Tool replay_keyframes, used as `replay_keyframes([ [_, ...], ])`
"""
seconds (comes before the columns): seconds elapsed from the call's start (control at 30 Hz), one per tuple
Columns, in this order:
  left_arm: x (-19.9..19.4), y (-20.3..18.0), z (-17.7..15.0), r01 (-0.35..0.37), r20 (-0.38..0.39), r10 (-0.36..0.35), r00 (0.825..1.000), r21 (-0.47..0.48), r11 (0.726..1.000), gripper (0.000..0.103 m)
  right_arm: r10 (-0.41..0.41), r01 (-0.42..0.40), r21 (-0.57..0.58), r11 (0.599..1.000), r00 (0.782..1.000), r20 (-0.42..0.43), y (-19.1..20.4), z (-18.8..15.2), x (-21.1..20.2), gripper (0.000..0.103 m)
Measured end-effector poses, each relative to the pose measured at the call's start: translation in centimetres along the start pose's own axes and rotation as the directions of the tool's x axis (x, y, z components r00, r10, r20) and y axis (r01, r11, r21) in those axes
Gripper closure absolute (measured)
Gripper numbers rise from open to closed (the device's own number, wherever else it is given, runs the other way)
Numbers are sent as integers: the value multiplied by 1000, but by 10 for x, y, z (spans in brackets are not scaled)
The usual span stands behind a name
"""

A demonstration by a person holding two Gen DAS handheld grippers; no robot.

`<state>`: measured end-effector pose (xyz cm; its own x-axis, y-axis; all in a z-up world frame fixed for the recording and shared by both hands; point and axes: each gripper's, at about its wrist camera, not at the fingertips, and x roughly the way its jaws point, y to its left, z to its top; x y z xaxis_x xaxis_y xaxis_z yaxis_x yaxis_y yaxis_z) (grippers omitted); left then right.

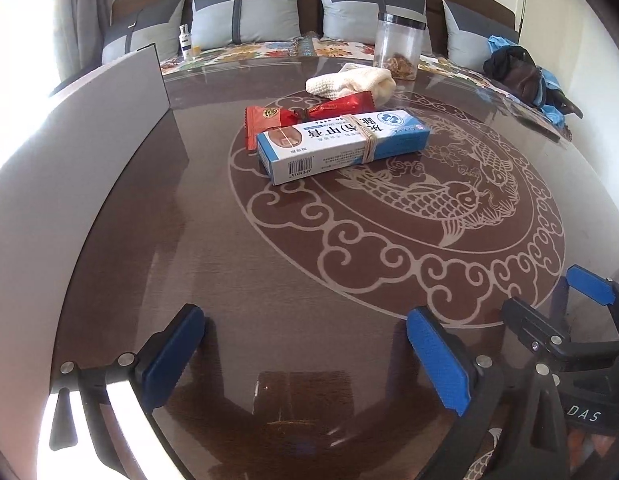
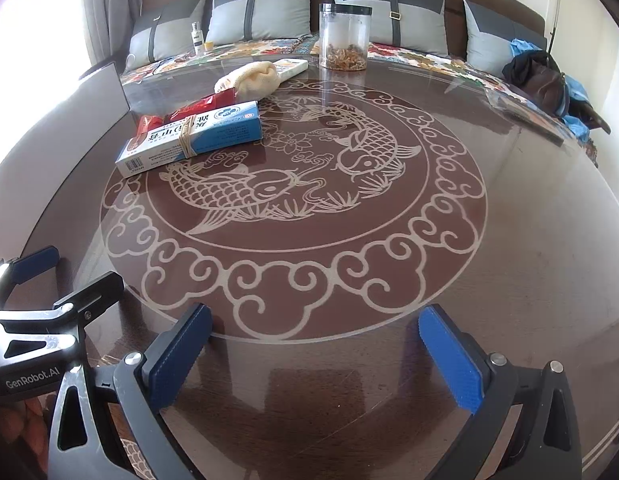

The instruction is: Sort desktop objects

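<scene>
Hovering low over the glass table, left gripper & right gripper both spread wide, empty. Blue box leans on red packets mid-table w/ cloth; careless pinch may drag packets too.

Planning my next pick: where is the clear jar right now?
The clear jar stands upright at the table's far edge, right of the cream cloth and beyond the fish pattern.

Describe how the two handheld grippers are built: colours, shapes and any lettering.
Both the left gripper and the right gripper have black frames with silver bolts and two flat, ribbed blue pads. The left body reads "GenRobot.AI"; the right shows letters "DAS". No cables or sleeves show.
</scene>
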<state>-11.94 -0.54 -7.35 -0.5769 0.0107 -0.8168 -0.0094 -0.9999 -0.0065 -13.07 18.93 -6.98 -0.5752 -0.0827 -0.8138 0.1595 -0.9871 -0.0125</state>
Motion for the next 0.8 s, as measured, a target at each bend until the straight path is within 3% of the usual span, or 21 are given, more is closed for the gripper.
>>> replay_keyframes([
  [0.8,2,0,2,-1,-2,1,1000,-1,1000,0,0,0,-1,1000,1000,0,0,0,0,0],
])
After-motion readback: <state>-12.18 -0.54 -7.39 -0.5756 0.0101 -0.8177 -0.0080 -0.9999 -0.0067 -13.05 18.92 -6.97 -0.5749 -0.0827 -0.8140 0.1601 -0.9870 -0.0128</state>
